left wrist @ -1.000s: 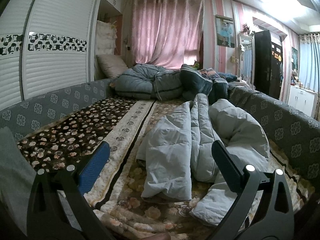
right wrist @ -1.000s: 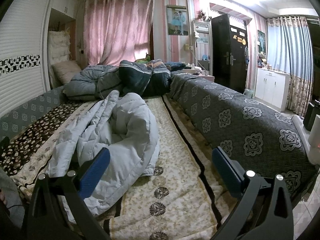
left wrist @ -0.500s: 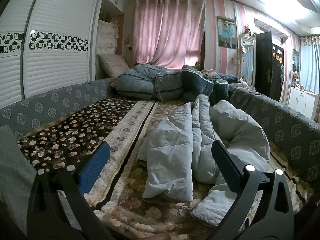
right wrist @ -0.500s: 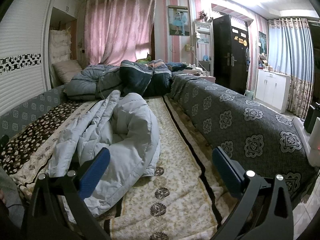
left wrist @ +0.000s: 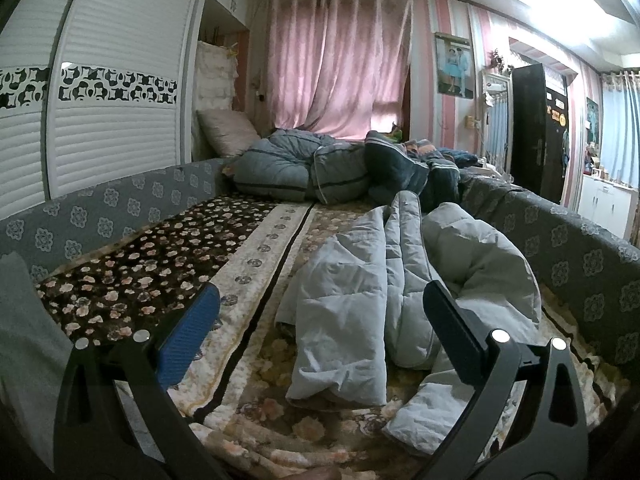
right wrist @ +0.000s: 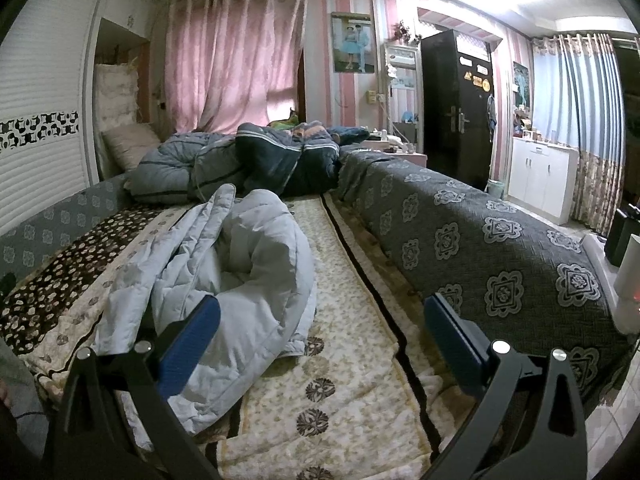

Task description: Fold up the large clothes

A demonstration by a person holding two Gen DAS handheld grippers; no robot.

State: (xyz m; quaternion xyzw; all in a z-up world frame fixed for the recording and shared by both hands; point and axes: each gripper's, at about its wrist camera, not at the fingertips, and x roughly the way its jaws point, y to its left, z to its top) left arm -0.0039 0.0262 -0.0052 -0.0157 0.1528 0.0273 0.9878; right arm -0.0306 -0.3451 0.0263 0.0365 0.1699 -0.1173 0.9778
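Note:
A pale grey-blue padded coat [left wrist: 404,280] lies crumpled on the floral bed cover [left wrist: 256,364], its near hem towards me. My left gripper [left wrist: 320,312] is open and empty, held above the bed just short of the coat's near edge. The coat also shows in the right wrist view [right wrist: 240,280], at the left. My right gripper [right wrist: 322,328] is open and empty, above the beige cover [right wrist: 352,360] to the right of the coat.
Rolled quilts [left wrist: 320,164] and a pillow [left wrist: 228,132] are piled at the far end of the bed. A grey patterned spread [right wrist: 480,248] covers the raised right side. A white wardrobe [left wrist: 100,112] stands on the left, a white cabinet [right wrist: 540,176] on the right.
Both views have shifted slightly, the grippers edging a little forward and up. Both stay open. The coat has not moved.

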